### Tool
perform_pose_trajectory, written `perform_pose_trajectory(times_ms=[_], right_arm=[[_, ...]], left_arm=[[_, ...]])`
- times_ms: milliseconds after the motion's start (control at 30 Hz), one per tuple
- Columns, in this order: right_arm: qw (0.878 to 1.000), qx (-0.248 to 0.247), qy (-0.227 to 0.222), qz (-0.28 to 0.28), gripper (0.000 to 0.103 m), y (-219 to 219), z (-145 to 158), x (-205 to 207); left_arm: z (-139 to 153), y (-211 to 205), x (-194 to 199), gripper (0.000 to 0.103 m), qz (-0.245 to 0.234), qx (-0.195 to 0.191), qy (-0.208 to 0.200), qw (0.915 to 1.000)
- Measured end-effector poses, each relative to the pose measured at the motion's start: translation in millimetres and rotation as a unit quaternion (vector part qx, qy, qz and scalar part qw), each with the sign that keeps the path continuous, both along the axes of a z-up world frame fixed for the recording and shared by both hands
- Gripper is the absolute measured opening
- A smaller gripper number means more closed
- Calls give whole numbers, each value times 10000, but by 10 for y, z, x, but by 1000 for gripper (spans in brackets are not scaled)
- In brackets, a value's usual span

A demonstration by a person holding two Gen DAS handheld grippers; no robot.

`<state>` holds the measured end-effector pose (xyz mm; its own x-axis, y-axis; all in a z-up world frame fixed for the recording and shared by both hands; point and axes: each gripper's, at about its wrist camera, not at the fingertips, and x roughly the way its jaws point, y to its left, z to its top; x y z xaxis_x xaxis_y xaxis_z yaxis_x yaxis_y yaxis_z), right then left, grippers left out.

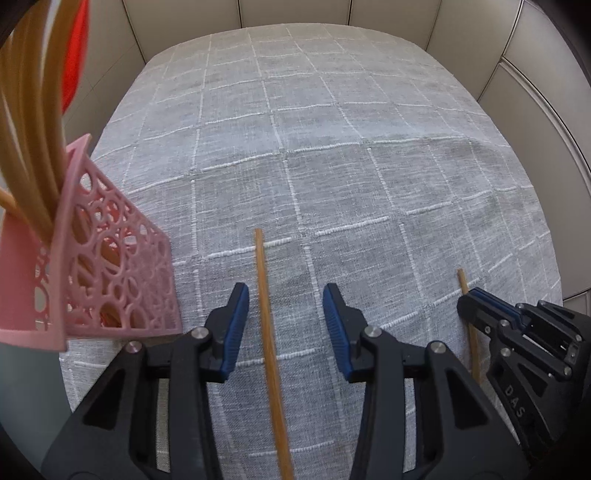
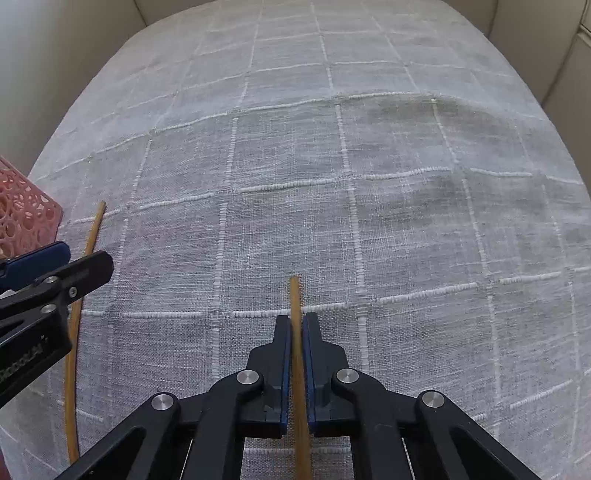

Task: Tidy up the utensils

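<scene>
A grey woven tablecloth (image 1: 332, 155) with a white raised grid pattern covers the bench. Beige panelled walls (image 1: 461, 33) surround it. A red object (image 1: 75, 55), blurred, stands at far left.

Grey tablecloth (image 1: 332, 155) checked with white stitched lines; pink basket (image 1: 118, 280) pierced in a circle pattern; tan chopsticks (image 1: 267, 332); black grippers (image 1: 284, 325) padded blue.
</scene>
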<state>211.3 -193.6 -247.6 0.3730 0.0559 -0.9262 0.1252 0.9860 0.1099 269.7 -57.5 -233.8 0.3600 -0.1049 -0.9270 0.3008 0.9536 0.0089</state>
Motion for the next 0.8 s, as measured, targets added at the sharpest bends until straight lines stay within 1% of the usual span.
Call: perform_pose_trajectory(times_ms=[33, 67, 133, 167, 200, 267, 400, 433, 567, 667, 800], right_arm=[[10000, 38, -5, 10, 5, -15, 1, -15], [10000, 77, -7, 13, 5, -34, 4, -32], [9999, 149, -9, 18, 5, -56, 3, -52], [9998, 184, -8, 18, 4, -69, -3, -35], [9998, 217, -6, 18, 4, -82, -5, -28], [9996, 265, -2, 19, 4, -102, -48, 41], [9995, 318, -1, 29, 4, -110, -59, 35], [9995, 324, -2, 31, 4, -105, -63, 38], [9994, 356, -6, 13, 4, -109, -62, 67], [9992, 408, -4, -19, 4, -136, -46, 47], [9985, 531, -17, -91, 4, -189, -6, 5]], left_arm=[[-31, -3, 21, 37, 25, 37, 20, 10000], [-59, -2, 38, 36, 48, 49, 39, 10000], [-65, -13, 65, 35, 59, 45, -27, 10000], [-65, -11, 73, 32, 79, 25, -148, 9999], [-67, -7, 73, 30, 79, 19, -164, 9998], [-65, -9, 71, 22, 62, 11, -164, 9998], [-60, -10, 105, 11, 86, 44, -149, 9998], [-70, -31, 95, 6, 95, 8, -123, 9999], [-37, 3, 80, 6, 100, -135, -53, 9998], [26, 33, 24, 6, 57, -217, -117, 9997], [193, 88, -66, 6, 45, -425, -262, 9987]])
